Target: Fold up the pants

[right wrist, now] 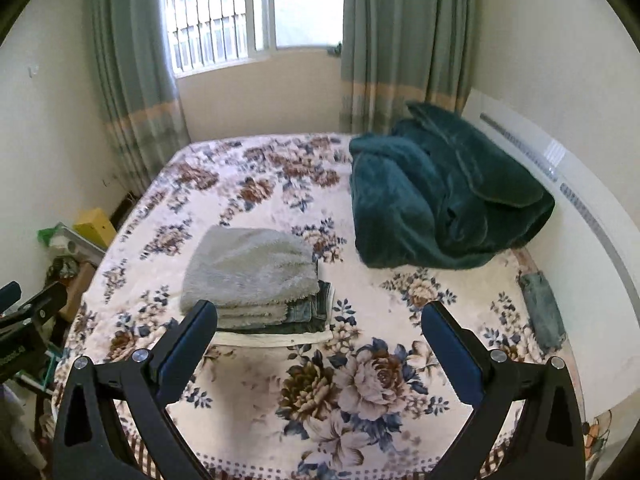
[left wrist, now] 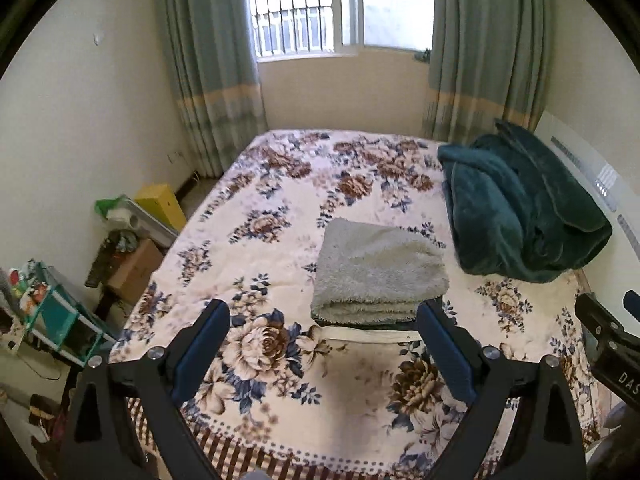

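We hold our left gripper (left wrist: 324, 320) level and forward, its blue-padded fingers (left wrist: 204, 344) spread wide with nothing between them. Our right gripper (right wrist: 320, 322) sits alongside, equally wide and empty.

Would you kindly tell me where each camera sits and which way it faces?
Left wrist: on the left hand-held gripper, facing across the bed toward the window; its open fingers and the right hand-held gripper's edge show.
Right wrist: on the right hand-held gripper, facing likewise; open fingers show.
Shared: folded stack, green blanket.
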